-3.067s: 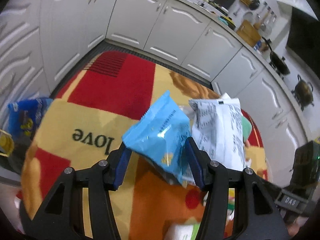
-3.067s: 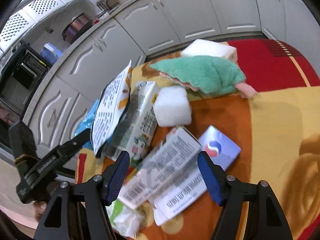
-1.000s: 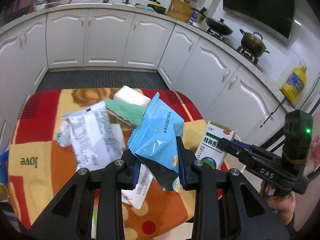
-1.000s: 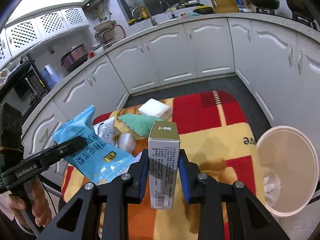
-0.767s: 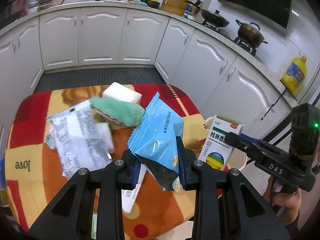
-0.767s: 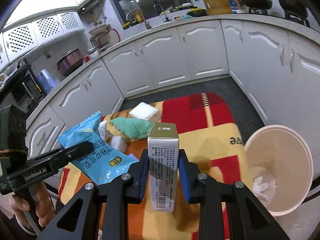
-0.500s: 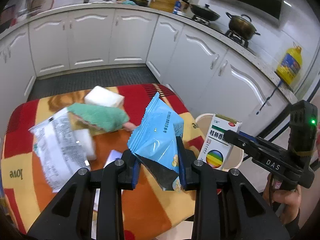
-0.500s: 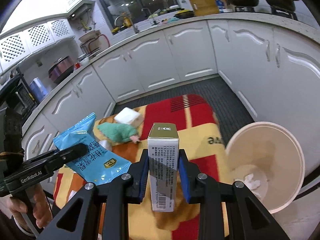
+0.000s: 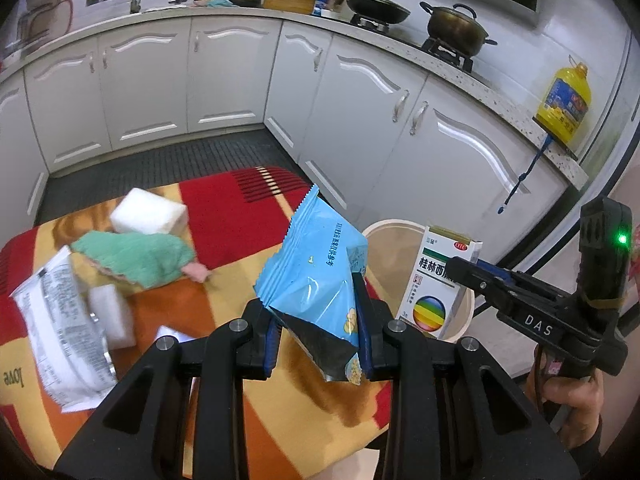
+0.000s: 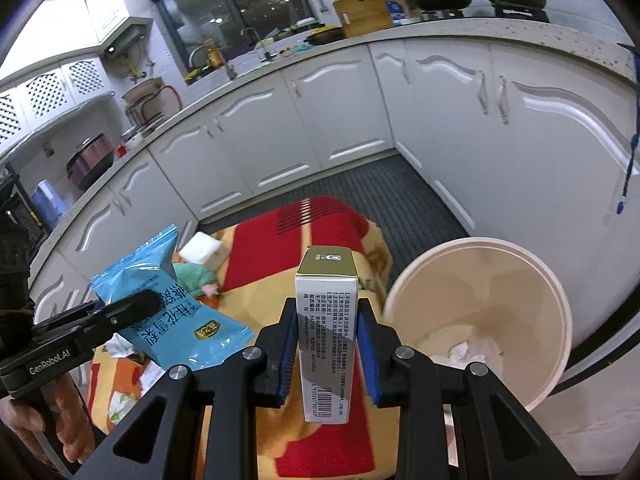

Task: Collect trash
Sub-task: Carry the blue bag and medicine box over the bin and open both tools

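Observation:
My left gripper (image 9: pixel 316 320) is shut on a light blue snack packet (image 9: pixel 316 276) and holds it above the table's right edge. My right gripper (image 10: pixel 326 328) is shut on an upright white medicine box (image 10: pixel 325 320), just left of a cream waste bin (image 10: pixel 480 276) that holds crumpled paper (image 10: pixel 468 350). In the left wrist view the box (image 9: pixel 438 284) hangs over the bin's rim (image 9: pixel 384 228). In the right wrist view the blue packet (image 10: pixel 168 300) shows at the left.
A table under a red, orange and yellow cloth (image 9: pixel 240 208) carries a white sponge block (image 9: pixel 148 216), a green cloth (image 9: pixel 136 260), a white printed wrapper (image 9: pixel 60 328) and a small white block (image 9: pixel 112 316). White kitchen cabinets (image 9: pixel 224 80) ring the area.
Both grippers took hold of their items off the table, then swung right toward the bin. The bin has grown larger in the right wrist view; the table items slid left.

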`<state>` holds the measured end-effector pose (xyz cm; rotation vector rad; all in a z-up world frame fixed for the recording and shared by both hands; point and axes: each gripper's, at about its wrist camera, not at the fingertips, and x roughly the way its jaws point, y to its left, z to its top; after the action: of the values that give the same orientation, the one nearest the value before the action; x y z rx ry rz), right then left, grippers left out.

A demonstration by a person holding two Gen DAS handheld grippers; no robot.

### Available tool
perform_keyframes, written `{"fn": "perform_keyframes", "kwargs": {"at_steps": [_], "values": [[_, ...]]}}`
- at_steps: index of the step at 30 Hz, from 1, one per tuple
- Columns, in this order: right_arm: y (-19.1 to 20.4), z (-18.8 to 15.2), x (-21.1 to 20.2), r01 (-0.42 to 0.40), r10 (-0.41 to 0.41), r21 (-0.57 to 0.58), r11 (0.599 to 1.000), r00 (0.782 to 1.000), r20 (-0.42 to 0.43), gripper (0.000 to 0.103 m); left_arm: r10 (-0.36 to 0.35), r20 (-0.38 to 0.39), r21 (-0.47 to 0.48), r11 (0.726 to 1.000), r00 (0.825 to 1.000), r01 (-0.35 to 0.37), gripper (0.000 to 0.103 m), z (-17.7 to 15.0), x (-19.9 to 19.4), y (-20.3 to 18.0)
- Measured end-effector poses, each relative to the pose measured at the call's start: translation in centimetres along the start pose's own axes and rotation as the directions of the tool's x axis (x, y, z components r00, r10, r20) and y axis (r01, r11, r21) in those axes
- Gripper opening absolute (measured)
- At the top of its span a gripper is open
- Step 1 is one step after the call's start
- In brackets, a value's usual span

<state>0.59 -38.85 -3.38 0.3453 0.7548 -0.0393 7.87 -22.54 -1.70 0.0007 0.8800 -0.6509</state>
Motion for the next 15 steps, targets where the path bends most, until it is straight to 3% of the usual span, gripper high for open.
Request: {"fn": "perform_keyframes", "kwargs": {"at_steps": [15], "values": [[-5.8,-0.3,1.6,0.123,-0.122,0.057,0.991,0.992,-0.027,0.027,-0.068,-0.058,-0.026,0.997,0.996,0.067,0.028,1.8,6.9,-3.5]]}}
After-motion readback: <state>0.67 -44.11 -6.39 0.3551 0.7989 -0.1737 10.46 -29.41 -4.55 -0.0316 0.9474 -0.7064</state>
